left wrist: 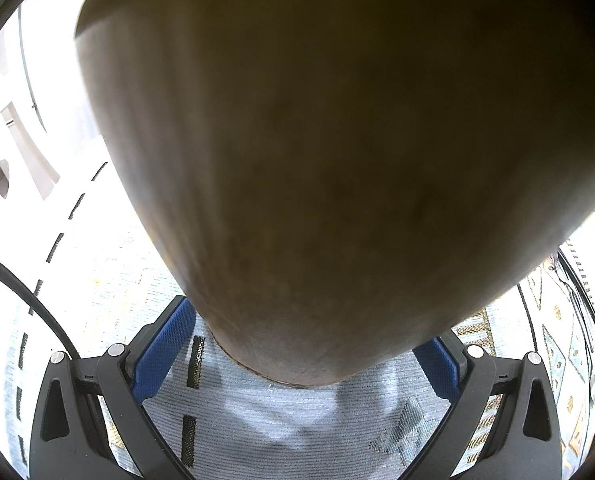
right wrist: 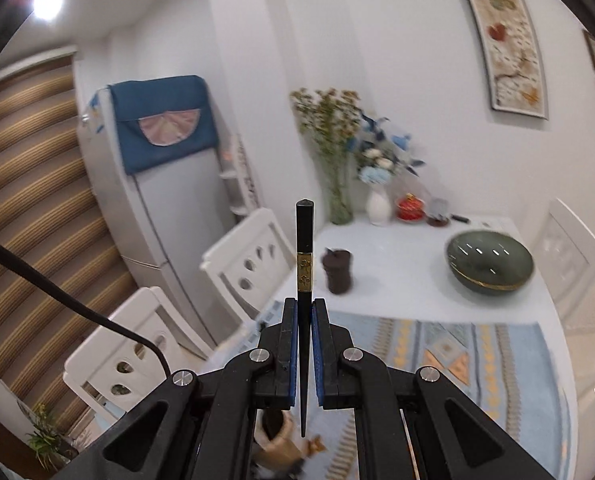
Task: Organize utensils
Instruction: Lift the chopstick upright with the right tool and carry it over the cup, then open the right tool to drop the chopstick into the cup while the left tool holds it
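A tan, rounded utensil holder fills most of the left wrist view. It sits between the blue pads of my left gripper, which look pressed against its sides, just above a light blue woven placemat. My right gripper is shut on a black chopstick with a gold band. The chopstick stands upright, thick end up. Its thin tip hangs down between the fingers, above the tan holder at the bottom edge of the right wrist view.
A white table carries a dark green bowl, a dark brown cup, two vases of flowers and a patterned blue placemat. White chairs stand along its left side, with a fridge behind them.
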`<state>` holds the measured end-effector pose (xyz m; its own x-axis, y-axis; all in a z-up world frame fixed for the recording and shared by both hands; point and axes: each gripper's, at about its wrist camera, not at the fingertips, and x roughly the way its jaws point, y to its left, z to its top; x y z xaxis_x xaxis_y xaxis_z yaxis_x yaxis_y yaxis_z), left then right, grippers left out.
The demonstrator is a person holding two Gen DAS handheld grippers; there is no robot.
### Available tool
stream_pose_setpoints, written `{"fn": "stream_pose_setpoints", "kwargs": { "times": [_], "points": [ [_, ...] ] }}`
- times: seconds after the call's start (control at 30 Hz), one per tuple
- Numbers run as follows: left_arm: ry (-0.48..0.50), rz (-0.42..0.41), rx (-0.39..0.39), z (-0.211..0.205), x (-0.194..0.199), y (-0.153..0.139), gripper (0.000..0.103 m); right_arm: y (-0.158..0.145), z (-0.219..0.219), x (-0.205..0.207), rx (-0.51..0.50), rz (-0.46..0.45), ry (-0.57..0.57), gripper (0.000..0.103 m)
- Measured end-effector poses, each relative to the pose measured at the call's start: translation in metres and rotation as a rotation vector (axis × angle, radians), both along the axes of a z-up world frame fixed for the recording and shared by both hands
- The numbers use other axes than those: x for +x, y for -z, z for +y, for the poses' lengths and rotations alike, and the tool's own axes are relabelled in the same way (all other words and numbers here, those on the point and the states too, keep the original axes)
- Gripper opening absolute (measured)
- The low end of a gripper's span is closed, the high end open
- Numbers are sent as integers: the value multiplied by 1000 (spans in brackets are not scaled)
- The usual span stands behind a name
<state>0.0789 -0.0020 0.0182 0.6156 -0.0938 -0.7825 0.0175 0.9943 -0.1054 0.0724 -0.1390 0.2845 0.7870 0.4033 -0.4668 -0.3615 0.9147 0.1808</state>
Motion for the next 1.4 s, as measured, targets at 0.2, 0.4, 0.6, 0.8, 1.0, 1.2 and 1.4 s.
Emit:
{"fn": "stream_pose_setpoints", "kwargs": {
  "times": [0.2,0.4,0.6,0.8,1.0,1.2,1.4],
  "points": [
    [1,1,-6,0,0,0,102,11,31,10,-25,9,-57,6],
    [3,-2,-9,3,-1,-1,102,23,40,20,-5,47,-77,6],
    [7,-10,-14,5,-6,-4,101,33,43,27,5,95,-83,6],
    [21,-21,-30,10,-13,-7,101,47,48,32,-12,171,-112,7],
    [28,-18,-27,15,-14,-7,101,42,36,36,14,213,-86,30],
    [26,-13,-20,12,-10,-9,101,16,-6,24,89,149,-3,42],
    [29,-18,-13,5,-10,-10,101,-4,-56,4,118,96,105,47]
  ]
}}
